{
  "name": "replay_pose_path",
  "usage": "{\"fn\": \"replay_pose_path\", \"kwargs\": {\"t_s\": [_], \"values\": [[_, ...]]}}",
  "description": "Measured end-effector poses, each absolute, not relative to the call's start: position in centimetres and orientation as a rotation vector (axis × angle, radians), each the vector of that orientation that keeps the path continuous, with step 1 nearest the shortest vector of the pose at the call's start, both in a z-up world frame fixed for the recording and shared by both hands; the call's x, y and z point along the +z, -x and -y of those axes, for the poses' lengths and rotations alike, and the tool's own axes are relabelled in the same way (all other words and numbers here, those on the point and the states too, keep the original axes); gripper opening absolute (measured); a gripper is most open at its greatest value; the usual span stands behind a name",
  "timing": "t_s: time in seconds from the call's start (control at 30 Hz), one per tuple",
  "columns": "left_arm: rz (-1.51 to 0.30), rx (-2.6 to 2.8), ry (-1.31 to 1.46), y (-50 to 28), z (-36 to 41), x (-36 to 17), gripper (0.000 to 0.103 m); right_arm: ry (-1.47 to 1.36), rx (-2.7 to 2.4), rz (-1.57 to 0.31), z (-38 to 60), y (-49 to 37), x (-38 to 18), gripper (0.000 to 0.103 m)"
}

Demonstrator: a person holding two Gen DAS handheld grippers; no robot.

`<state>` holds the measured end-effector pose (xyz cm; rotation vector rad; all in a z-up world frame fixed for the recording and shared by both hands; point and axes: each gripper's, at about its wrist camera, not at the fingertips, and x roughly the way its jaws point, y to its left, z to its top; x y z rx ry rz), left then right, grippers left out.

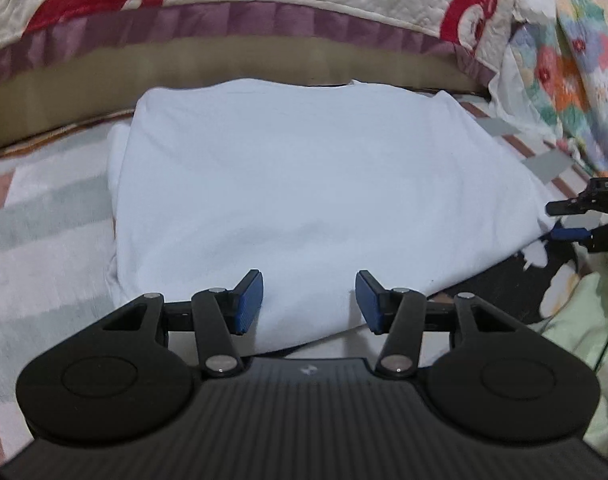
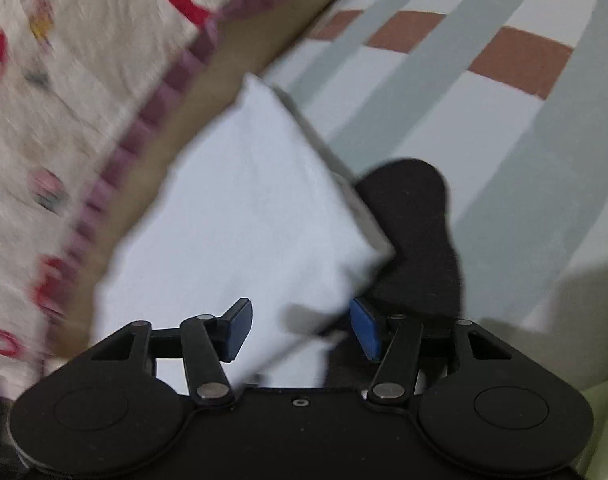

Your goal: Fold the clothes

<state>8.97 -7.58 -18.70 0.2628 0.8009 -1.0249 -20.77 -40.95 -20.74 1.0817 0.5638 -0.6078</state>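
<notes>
The white garment (image 1: 295, 184) lies folded near the bed's (image 1: 43, 208) far edge (apparently finished); left gripper (image 1: 308, 300) and right gripper (image 2: 299, 330) gape, holding nothing.

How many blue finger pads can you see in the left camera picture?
4. Two on the left gripper up close, over the white shirt. Two on the right gripper at the right edge. None look hidden.
</notes>
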Motion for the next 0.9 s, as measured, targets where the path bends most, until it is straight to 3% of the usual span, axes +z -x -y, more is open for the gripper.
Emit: {"fn": "replay_pose_path", "kwargs": {"t_s": [0.2, 0.27, 0.3, 0.33, 0.37, 0.5, 0.63, 0.77, 0.87, 0.9], "values": [[-0.725, -0.944, -0.421, -8.4, 8.1, -19.1, 0.050, -0.988, -0.693, -0.520, 40.9, 18.8, -20.0, 0.060], [-0.762, -0.964, -0.356, -9.0, 8.0, -18.9, 0.050, -0.944, -0.682, -0.504, 41.0, 18.3, -20.1, 0.060], [-0.770, -0.969, -0.322, -9.1, 7.9, -18.8, 0.050, -0.919, -0.672, -0.498, 41.1, 18.0, -20.1, 0.047], [-0.778, -0.972, -0.288, -9.3, 7.9, -18.8, 0.050, -0.900, -0.661, -0.487, 41.2, 17.8, -20.0, 0.023], [-0.788, -0.955, -0.255, -9.4, 8.1, -18.7, 0.050, -0.919, -0.642, -0.437, 41.3, 18.4, -19.4, 0.011], [-0.904, -0.934, -0.125, -8.4, 10.6, -19.0, 0.049, -0.986, -0.582, -0.276, 41.7, 20.2, -17.2, 0.010], [-0.867, -0.964, -0.295, -5.4, 13.4, -20.2, 0.049, -0.914, -0.626, -0.375, 41.8, 19.0, -18.1, 0.011], [-0.861, -0.985, -0.298, -5.6, 13.4, -20.3, 0.049, -0.958, -0.642, -0.397, 42.0, 19.5, -19.1, 0.012], [-0.810, -1.044, -0.242, -6.0, 13.3, -19.9, 0.049, -1.000, -0.647, -0.414, 42.1, 19.6, -19.8, 0.022], [-0.787, -1.062, -0.229, -6.1, 13.3, -19.8, 0.050, -1.033, -0.650, -0.418, 42.1, 19.6, -20.3, 0.044]]}}
